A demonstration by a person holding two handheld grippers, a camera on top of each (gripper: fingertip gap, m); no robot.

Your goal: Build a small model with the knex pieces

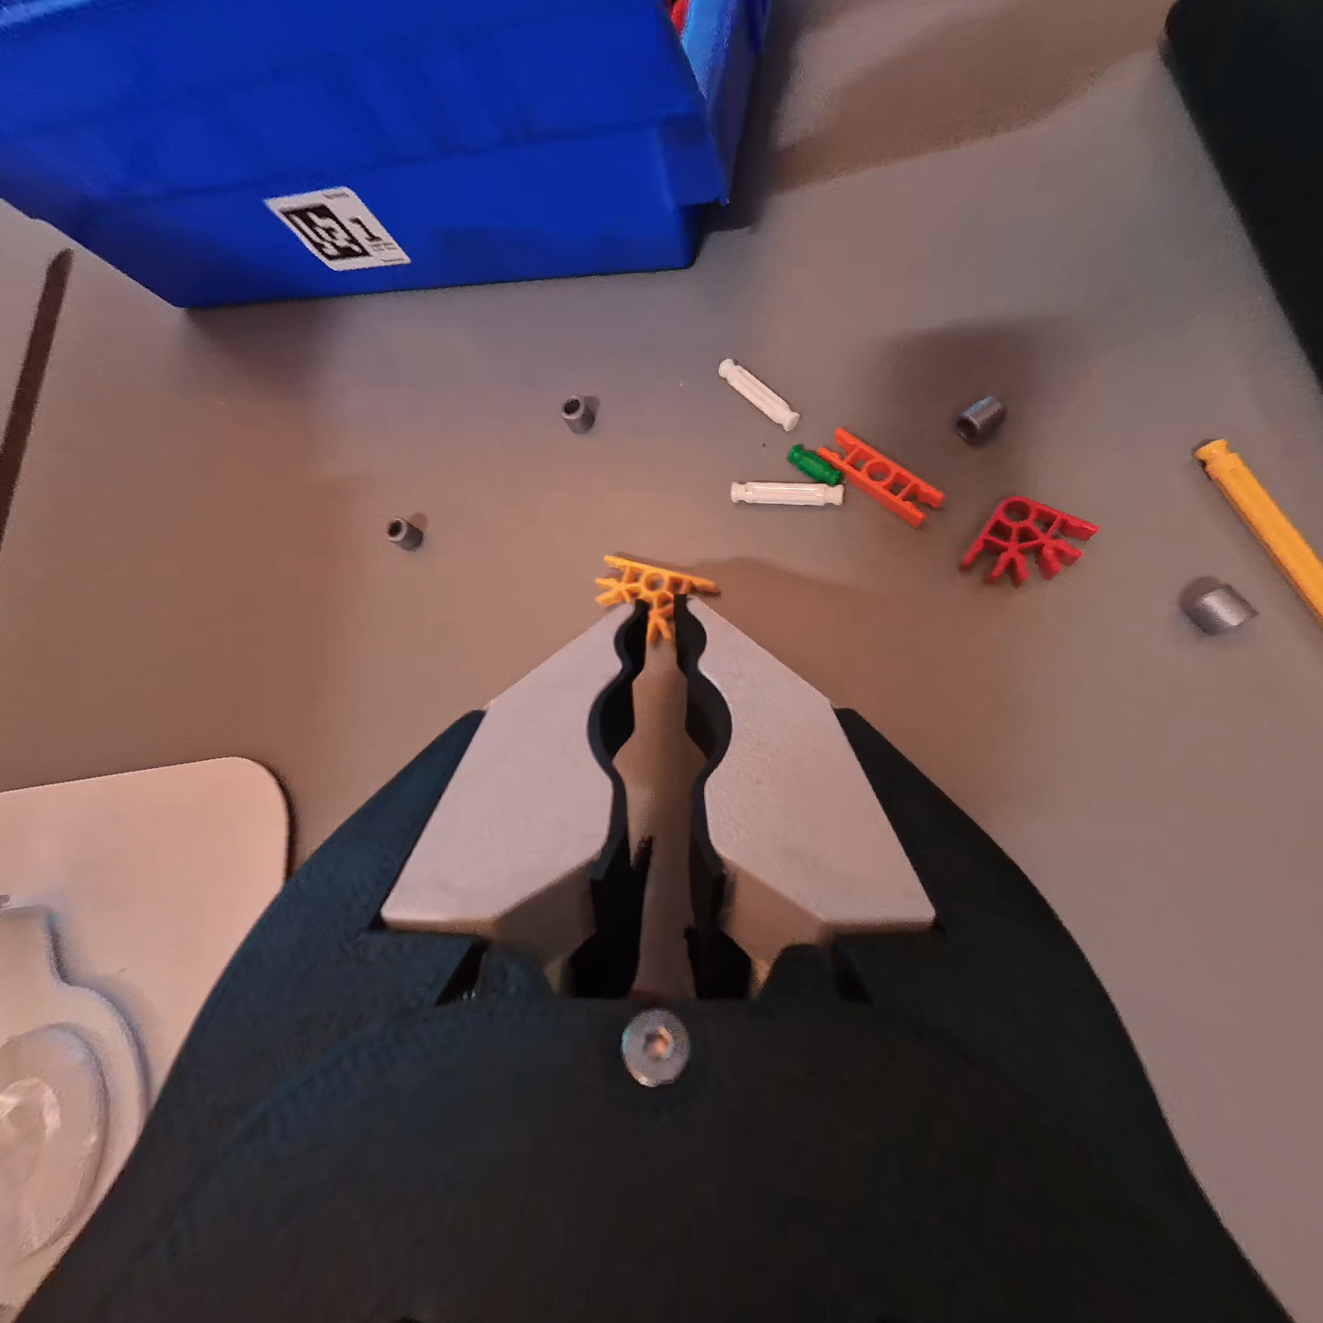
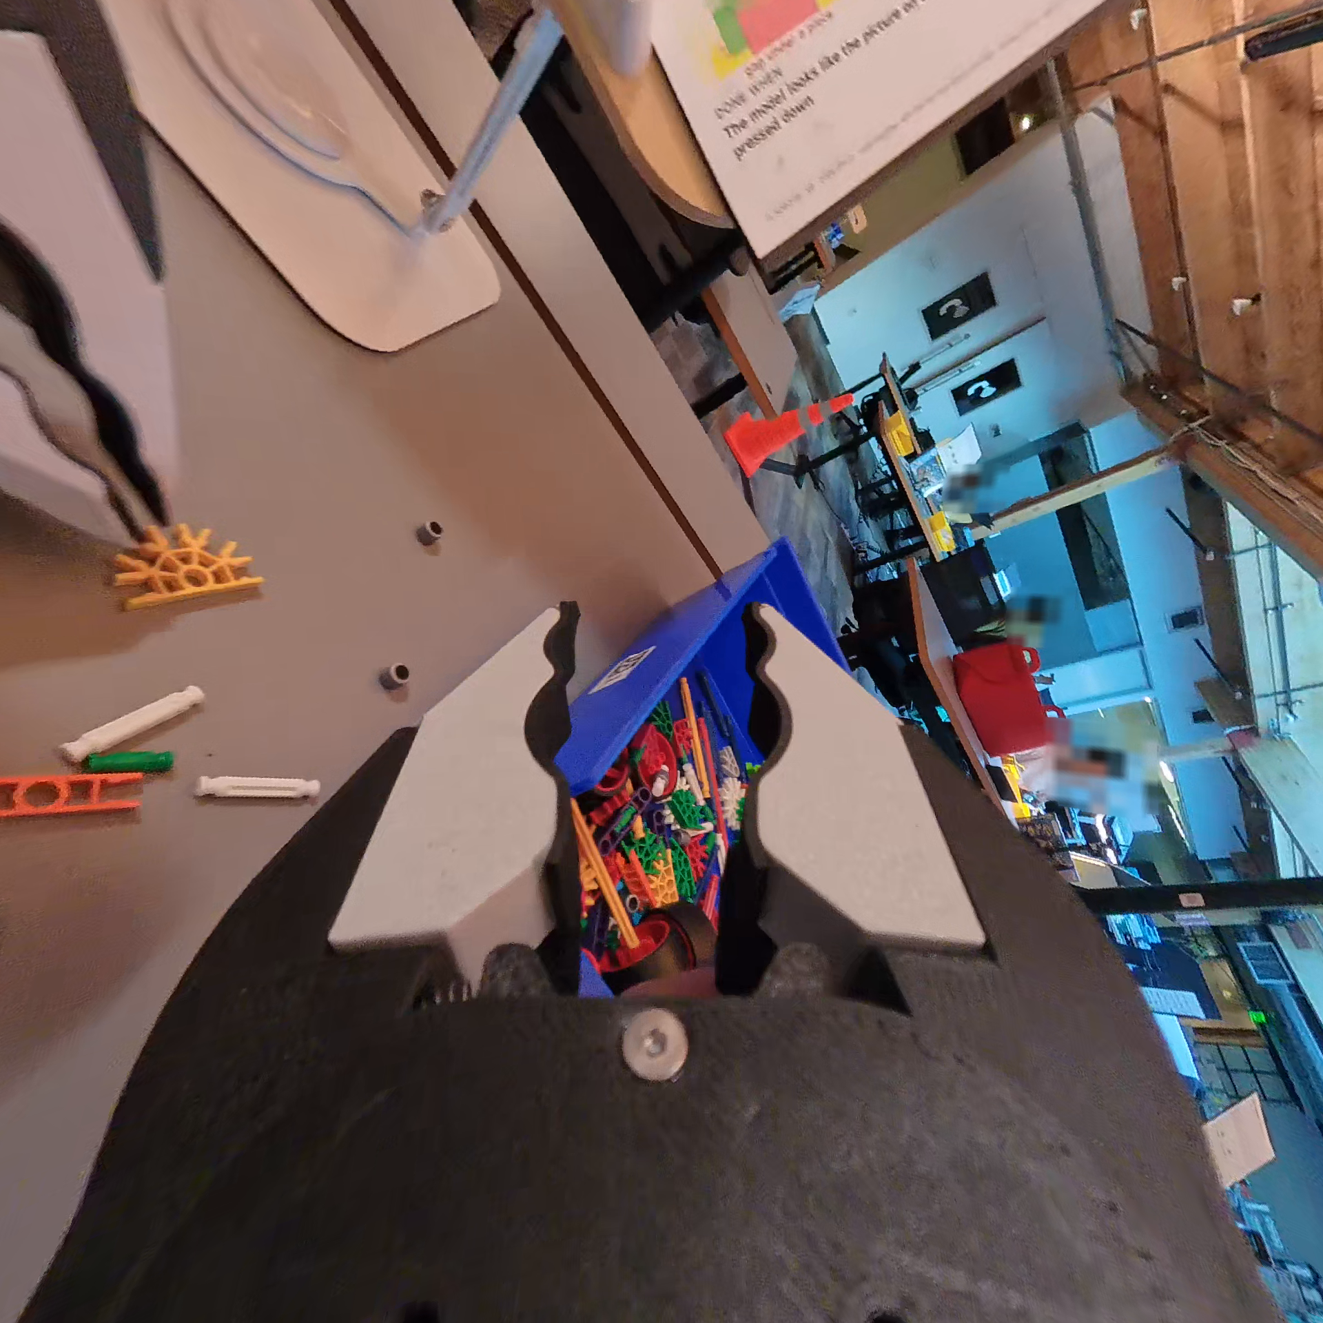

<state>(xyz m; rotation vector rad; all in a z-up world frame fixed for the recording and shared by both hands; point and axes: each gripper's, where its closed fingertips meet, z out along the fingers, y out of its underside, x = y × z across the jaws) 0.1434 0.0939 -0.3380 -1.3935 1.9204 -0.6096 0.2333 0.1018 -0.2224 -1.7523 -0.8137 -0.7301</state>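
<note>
My left gripper (image 1: 658,608) is shut on a yellow fan-shaped connector (image 1: 648,583) at the grey table; the right wrist view shows the same tips pinching that connector (image 2: 186,565). To its right lie two white rods (image 1: 759,394) (image 1: 786,493), a short green rod (image 1: 812,464), an orange connector (image 1: 884,476), a red fan-shaped connector (image 1: 1027,538) and a long yellow rod (image 1: 1260,522). My right gripper (image 2: 662,623) is open and empty, held tilted above a blue bin (image 2: 644,709) full of mixed building pieces.
The blue bin (image 1: 358,143) stands at the back left of the table. Several small grey sleeves (image 1: 578,413) (image 1: 979,421) lie about. A pale board with a clear holder (image 1: 143,859) lies at the left. A workshop with a red cone (image 2: 780,429) lies beyond the table. The short green rod (image 1: 812,464) lies some 6 cm from my left tips, 12 cm from my right tips. Seen from the right wrist view (image 2: 130,759) as well.
</note>
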